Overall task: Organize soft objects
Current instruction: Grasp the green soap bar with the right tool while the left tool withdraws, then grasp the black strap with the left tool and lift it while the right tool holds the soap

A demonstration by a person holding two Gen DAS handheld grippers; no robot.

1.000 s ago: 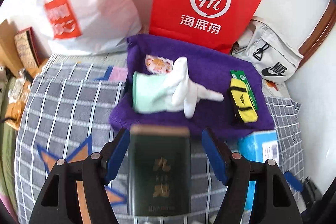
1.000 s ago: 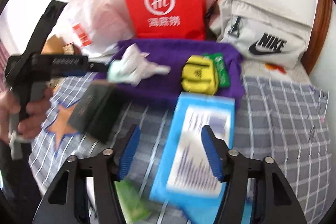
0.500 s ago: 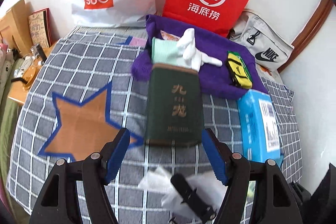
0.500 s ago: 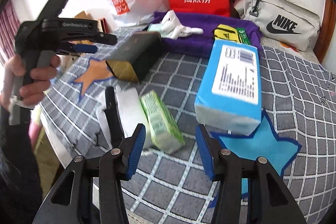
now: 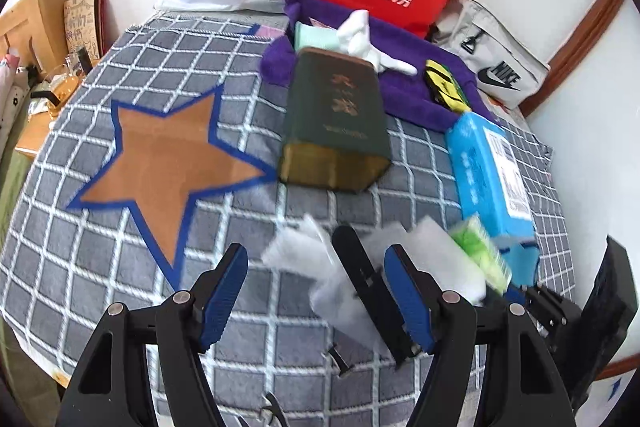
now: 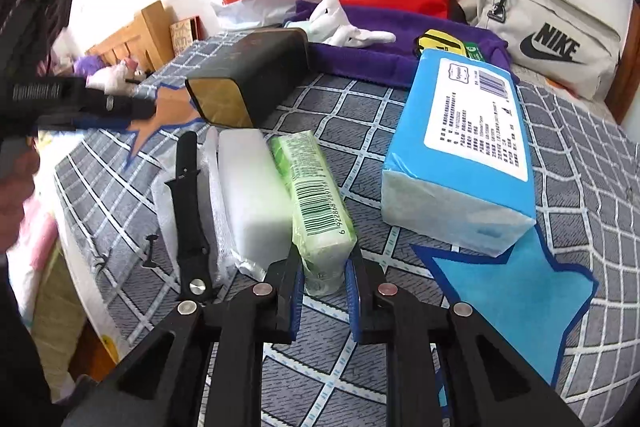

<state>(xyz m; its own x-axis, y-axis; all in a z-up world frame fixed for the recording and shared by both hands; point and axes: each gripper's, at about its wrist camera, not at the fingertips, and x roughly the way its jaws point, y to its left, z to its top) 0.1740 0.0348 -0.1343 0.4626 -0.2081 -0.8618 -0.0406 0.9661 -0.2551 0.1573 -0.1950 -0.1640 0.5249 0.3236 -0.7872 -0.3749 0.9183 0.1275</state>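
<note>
left wrist view: left gripper has its blue pads wide apart w/ nothing between them but checked bedspread. a sec ago the dark green box sat right between those pads; now it lies released on the spread, up ahead beside the orange star, its far end touching the purple towel. gripper has pulled back toward the bed's near edge, so the white foam block, a black strap and the green tissue pack now show just past the fingertips. all a bit blurred, so i can't tell if the right pad touches the strap. blue tissue pack lies to the right, white glove on the towel.

right wrist view: right gripper is closing, jaws narrow now vs. roughly half open a sec ago, and the green tissue pack has its near end between the pads, looks pinched on both sides. the pack lies on the bedspread, touching the white foam block on its left, w/ the blue tissue pack apart on the right, over the blue star. before, the gripper hung higher over the blue pack; now it's down at the green one. left gripper shows at far left, blurred.
</note>
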